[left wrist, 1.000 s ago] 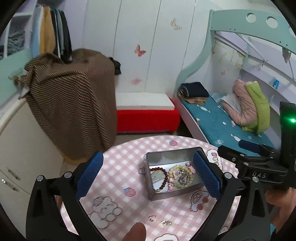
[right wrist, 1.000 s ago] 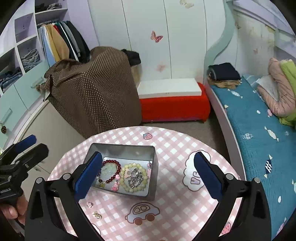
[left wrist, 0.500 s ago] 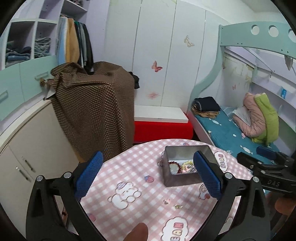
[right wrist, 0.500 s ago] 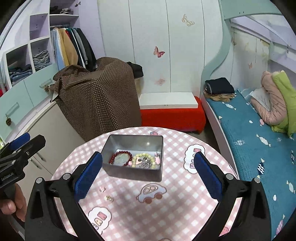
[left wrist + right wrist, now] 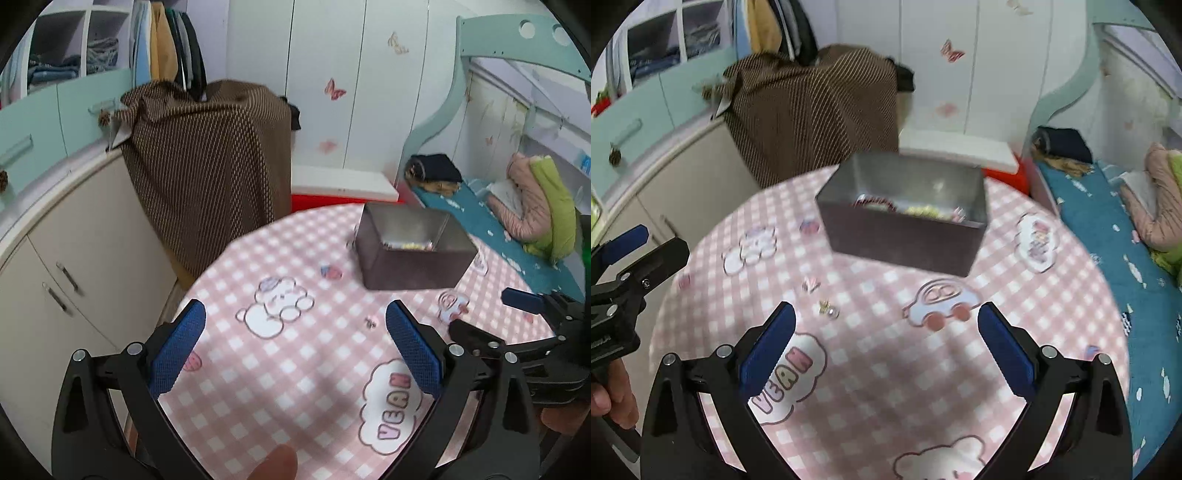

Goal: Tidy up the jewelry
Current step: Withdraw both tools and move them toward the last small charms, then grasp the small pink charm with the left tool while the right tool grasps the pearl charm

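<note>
A grey metal tin [image 5: 905,212] stands on the round pink checked table [image 5: 886,369]; it also shows in the left wrist view [image 5: 413,251]. Red and pale bead bracelets [image 5: 912,206] lie inside, mostly hidden by its wall. Small loose earrings [image 5: 827,308] lie on the cloth in front of the tin, also seen in the left wrist view [image 5: 370,322]. My left gripper [image 5: 293,347] is open and empty, low over the table's near left part. My right gripper [image 5: 886,345] is open and empty, low over the table in front of the tin.
A brown draped object [image 5: 207,166] and cream cabinets [image 5: 74,266] stand left of the table. A red and white bench [image 5: 340,188] is behind. A bed with a teal sheet [image 5: 1108,229] lies to the right.
Both grippers have dropped lower and closer to the table, so the tin is now seen from the side. Both stayed open.
</note>
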`<state>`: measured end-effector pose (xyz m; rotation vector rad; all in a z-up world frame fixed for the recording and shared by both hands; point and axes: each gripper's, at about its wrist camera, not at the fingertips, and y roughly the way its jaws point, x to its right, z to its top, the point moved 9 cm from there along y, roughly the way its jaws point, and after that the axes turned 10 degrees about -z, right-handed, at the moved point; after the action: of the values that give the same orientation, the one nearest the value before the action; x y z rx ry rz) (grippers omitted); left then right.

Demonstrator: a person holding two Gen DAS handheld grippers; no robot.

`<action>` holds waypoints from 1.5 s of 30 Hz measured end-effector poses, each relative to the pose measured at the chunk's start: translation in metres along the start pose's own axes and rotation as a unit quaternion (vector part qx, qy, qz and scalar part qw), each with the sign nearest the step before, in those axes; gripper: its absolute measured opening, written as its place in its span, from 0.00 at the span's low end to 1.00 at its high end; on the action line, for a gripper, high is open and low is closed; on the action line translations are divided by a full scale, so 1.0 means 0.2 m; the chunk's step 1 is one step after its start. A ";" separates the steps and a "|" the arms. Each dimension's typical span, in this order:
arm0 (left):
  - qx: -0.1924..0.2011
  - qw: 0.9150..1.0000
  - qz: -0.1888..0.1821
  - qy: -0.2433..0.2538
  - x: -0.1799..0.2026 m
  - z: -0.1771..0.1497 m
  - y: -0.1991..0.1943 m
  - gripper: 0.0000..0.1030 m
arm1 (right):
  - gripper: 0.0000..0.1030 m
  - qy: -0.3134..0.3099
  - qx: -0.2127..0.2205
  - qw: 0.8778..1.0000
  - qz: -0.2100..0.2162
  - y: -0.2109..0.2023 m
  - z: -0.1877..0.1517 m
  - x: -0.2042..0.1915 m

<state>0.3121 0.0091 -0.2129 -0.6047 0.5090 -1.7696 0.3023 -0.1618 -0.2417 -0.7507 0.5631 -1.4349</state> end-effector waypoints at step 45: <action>-0.137 0.986 -0.063 0.072 0.18 -0.15 0.62 0.94 | 0.36 -0.037 -0.040 0.998 0.017 0.22 -0.08 0.03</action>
<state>0.3770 -0.0570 -0.3067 -0.7143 0.8390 -1.8870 0.3198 -0.1716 -0.2847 -0.8510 0.5757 -1.3537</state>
